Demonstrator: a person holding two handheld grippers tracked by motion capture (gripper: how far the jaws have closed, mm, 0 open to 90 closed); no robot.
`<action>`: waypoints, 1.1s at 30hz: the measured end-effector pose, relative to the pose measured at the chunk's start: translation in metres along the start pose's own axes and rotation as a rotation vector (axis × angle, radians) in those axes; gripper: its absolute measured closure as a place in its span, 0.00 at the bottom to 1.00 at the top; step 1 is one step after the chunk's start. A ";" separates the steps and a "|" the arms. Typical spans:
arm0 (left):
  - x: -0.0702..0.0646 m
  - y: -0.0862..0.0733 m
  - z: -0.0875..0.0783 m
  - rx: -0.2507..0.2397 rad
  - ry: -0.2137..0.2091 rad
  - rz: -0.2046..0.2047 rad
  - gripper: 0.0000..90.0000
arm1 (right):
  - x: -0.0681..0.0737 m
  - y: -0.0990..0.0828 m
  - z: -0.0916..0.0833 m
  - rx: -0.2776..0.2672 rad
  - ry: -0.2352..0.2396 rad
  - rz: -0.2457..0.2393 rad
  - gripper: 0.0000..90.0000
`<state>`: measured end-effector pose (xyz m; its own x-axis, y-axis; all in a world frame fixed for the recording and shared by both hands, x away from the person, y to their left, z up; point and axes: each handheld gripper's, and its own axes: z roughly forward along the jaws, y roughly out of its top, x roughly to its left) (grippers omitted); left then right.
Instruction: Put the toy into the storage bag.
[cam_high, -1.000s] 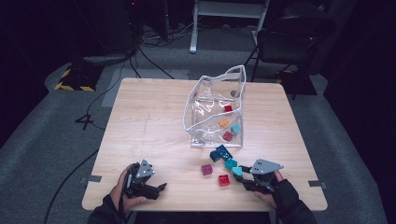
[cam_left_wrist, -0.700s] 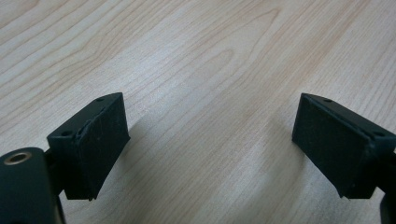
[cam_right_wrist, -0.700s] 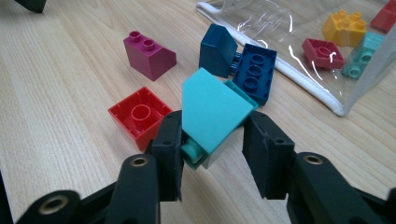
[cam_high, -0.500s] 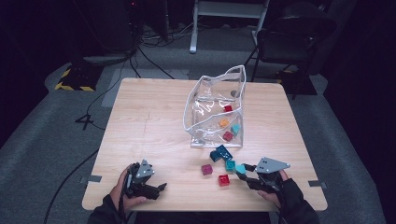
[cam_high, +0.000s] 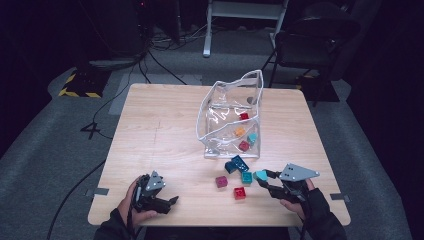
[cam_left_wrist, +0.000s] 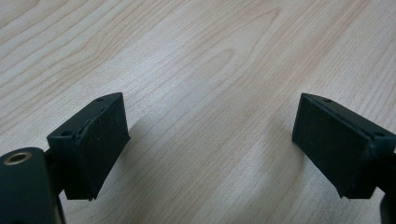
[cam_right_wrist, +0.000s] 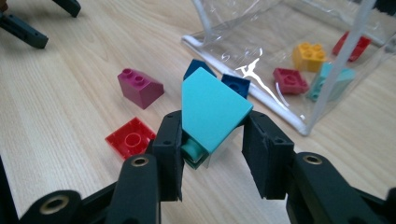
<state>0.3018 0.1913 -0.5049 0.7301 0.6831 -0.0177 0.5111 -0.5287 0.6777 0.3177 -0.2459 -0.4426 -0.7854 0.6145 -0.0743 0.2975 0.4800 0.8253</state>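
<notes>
The turquoise brick (cam_right_wrist: 212, 109) sits pinched in the right claw (cam_high: 263, 178), its smooth sloped face turned up toward the right gripper view and its studded end tucked down between the two black jaws, which press on its sides; in the high view it (cam_high: 259, 175) shows at the claw's tip, raised just off the counter (cam_high: 160, 135) near the front right edge, beside the loose bricks; those lie on the wood just in front of the clear plastic bag (cam_high: 230, 117): a magenta sloped brick (cam_right_wrist: 139, 87), a red flat brick (cam_right_wrist: 130, 138) lying hollow side up, and two dark blue bricks (cam_right_wrist: 236, 84) touching the bag's white rim; a teal brick (cam_high: 246, 177) lies just beside the held one; inside the bag lie a yellow brick (cam_right_wrist: 308, 56), a crimson brick (cam_right_wrist: 290, 80), a light teal brick (cam_right_wrist: 329, 81) and a red brick (cam_right_wrist: 351, 45); the left claw (cam_high: 169, 202) rests low over bare counter near the front left corner, well apart from the bricks, its jaws spread with nothing but wood grain between them; a person's hand (cam_high: 131, 210) grips it from below
</notes>
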 end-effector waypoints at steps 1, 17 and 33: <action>0.000 0.000 0.000 -0.001 0.000 -0.001 0.12 | -0.001 0.003 -0.002 -0.003 -0.003 0.001 0.66; 0.000 0.000 0.000 -0.001 0.000 -0.001 0.12 | -0.022 0.062 -0.033 -0.073 -0.051 -0.018 0.67; 0.000 0.000 0.000 -0.001 0.000 -0.001 0.12 | -0.038 0.135 -0.046 -0.141 -0.123 -0.026 0.66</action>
<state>0.3018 0.1913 -0.5049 0.7298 0.6834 -0.0184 0.5114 -0.5278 0.6782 0.3629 -0.2334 -0.3026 -0.7169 0.6791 -0.1576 0.1919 0.4096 0.8919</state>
